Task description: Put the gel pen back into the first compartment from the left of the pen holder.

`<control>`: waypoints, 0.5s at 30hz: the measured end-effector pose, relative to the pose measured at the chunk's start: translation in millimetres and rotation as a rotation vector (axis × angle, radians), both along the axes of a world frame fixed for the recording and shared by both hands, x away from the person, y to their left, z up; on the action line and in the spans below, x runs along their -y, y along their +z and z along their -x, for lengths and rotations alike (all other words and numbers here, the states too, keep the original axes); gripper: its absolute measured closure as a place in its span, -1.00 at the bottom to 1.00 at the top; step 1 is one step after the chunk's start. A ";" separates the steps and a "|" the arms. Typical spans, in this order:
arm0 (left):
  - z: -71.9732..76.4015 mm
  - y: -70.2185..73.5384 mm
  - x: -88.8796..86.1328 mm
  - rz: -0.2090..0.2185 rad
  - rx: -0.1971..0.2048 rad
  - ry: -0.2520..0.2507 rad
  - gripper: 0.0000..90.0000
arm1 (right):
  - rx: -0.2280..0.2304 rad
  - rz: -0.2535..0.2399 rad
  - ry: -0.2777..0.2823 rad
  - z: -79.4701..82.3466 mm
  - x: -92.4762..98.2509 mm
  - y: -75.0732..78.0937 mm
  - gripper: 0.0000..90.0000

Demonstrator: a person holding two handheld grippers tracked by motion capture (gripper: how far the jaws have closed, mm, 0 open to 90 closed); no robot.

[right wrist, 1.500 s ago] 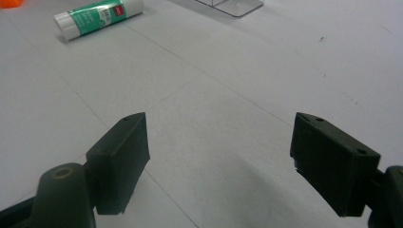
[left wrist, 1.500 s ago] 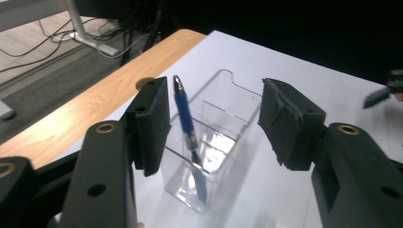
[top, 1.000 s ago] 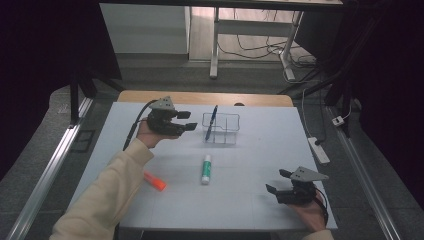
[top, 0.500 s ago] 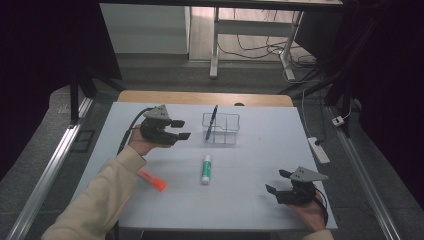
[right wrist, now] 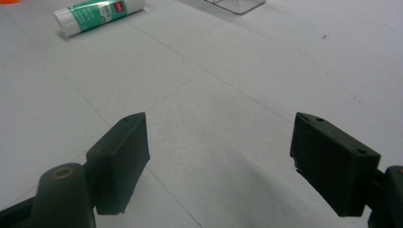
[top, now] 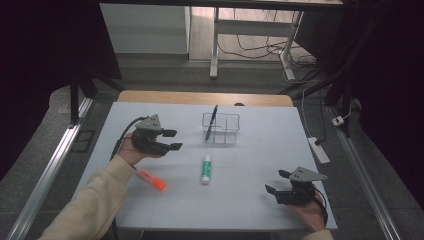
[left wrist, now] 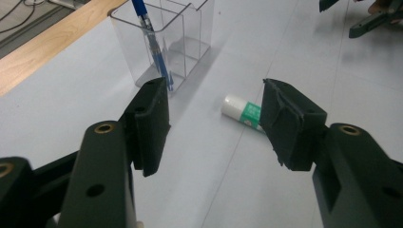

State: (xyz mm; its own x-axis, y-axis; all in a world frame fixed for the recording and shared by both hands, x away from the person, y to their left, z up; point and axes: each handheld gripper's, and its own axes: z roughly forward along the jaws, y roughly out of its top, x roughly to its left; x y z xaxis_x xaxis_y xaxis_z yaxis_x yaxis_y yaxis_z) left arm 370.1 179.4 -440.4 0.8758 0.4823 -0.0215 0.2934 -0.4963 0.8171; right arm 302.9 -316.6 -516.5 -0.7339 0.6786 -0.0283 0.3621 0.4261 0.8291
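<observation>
**Open left gripper facing a glue stick on the table**

The left gripper (top: 172, 140) hovers near the left edge of the table (top: 260, 210), its jaws spread wide with nothing between them and touching nothing. In the left gripper view the gap between the jaws frames the glue stick (left wrist: 244, 113), which lies ahead and apart from them. The right gripper (top: 276, 182) sits near the table's near right corner, jaws likewise spread and empty; its own view looks across bare table surface toward the same glue stick (right wrist: 97, 14).

The glue stick (top: 205, 168) lies on its side near the middle of the table, its long axis running from the far edge toward the near edge, white cap toward the near end. It looks like a light, rigid plastic cylinder with a smooth label, so it is likely to roll and may slip if pinched off-centre. The safest hold is judged to be across the middle of the barrel, the jaws set on either long side, rather than at the cap.

Beyond it, toward the far edge, stands a clear pen holder (top: 221, 128) with a blue pen (top: 213, 116) leaning in its left compartment. An orange marker (top: 151, 180) lies near the left forearm (top: 95, 205), toward the near left corner, well apart from the glue stick.
</observation>
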 end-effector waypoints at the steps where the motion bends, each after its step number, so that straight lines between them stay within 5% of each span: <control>1: 1.0 -0.1 -1.4 0.001 -0.001 0.000 -0.05 | 0.000 0.000 0.000 0.0 0.0 0.0 -0.56; 15: 18.3 -4.2 -17.7 -0.010 -0.003 0.008 -0.05 | -0.002 0.006 -0.003 -0.1 -0.9 0.0 -0.56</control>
State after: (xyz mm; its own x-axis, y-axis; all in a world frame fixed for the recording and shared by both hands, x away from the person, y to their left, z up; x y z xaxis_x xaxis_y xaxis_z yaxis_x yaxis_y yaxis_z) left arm 351.8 197.1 -444.6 0.8716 0.4898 -0.0189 0.2998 -0.5021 0.8112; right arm 303.0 -315.8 -516.5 -0.7320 0.6806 -0.0307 0.3653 0.4301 0.8256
